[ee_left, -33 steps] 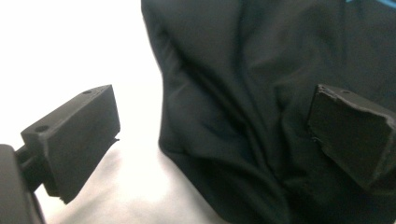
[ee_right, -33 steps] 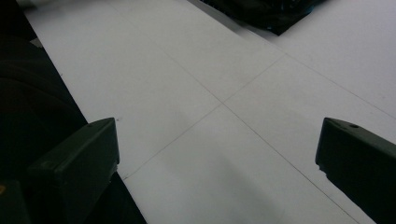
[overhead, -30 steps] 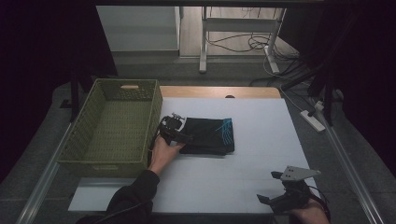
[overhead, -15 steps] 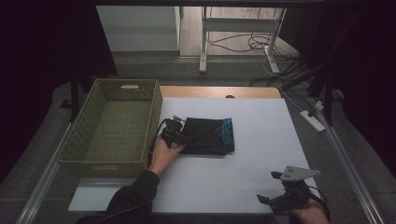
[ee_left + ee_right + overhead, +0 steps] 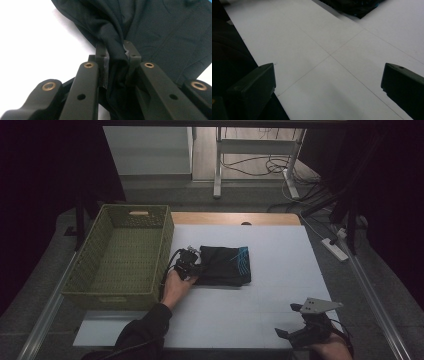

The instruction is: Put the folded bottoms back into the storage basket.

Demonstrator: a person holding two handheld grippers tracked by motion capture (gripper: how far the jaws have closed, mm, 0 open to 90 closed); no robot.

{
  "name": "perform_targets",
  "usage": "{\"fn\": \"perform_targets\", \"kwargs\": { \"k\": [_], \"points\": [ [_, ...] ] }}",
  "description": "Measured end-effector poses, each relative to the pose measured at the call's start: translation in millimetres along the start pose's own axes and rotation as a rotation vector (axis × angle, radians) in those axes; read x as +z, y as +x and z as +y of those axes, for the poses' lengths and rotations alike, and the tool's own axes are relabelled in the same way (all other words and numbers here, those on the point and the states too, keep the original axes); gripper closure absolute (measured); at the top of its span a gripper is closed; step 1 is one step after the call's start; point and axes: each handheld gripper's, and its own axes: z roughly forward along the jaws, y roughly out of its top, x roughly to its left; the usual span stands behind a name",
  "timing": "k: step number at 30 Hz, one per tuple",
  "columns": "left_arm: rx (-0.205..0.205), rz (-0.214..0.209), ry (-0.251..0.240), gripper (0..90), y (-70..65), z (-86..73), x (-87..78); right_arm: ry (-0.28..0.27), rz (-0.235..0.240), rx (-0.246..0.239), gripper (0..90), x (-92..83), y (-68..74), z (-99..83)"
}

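Note:
A folded black garment [image 5: 225, 265] with a blue print at one corner lies on the white table top [image 5: 280, 255], just right of the basket. My left gripper [image 5: 189, 264] is at the garment's left edge, shut on a pinched fold of the black cloth [image 5: 155, 32]; the left gripper view has the fold squeezed at the gripper's tip [image 5: 117, 53]. My right gripper [image 5: 295, 332] rests near the table's front right edge, far from the garment. Its jaws stand wide apart over bare table [image 5: 329, 80], and the garment's corner [image 5: 354, 7] lies at the top of its view.
An empty green woven basket [image 5: 95, 275] stands along the table's left side, close to my left hand. Beyond the far edge are table legs and cables [image 5: 260, 167] on the floor. A power strip [image 5: 336, 249] lies off the right edge.
The left gripper with the pinched cloth edge has crept slightly toward the basket. The right gripper has stayed where it was.

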Motion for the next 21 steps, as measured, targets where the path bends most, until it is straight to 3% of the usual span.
{"fn": "perform_targets", "kwargs": {
  "k": [10,21],
  "points": [
    [0.016,-0.001,-0.007,78.0,0.5,-1.0,-0.2,-0.023,-0.026,0.020,0.0,-0.9,0.2,2.4],
    [0.034,0.009,-0.012,77.9,-0.9,-1.6,0.0,-0.049,-0.090,0.032,0.0,3.6,1.1,10.6]
  ]
}}
